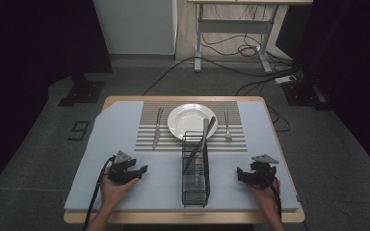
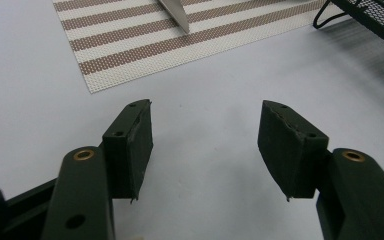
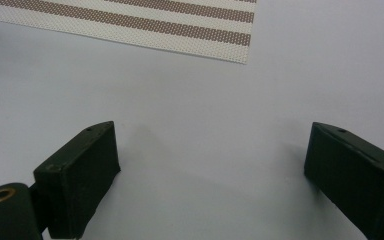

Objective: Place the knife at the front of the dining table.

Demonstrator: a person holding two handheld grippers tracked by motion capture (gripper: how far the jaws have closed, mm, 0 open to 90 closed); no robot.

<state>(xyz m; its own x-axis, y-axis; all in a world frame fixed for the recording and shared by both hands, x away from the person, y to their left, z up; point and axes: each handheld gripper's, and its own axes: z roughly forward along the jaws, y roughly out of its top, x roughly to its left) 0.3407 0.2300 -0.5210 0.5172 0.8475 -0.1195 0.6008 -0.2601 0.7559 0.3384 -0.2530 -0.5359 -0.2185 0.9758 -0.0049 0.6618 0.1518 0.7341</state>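
High view: wire rack (image 1: pixel 195 166) between both grippers' fingers (image 1: pixel 143 169).

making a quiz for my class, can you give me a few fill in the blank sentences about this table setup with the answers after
1. The white plate lies on a ____ placemat.
2. The knife lies to the ____ of the plate in the high view.
3. The black wire basket stands between the two ____.
4. The left gripper and right gripper both have their jaws ____.

Missing words: striped; left; grippers; open
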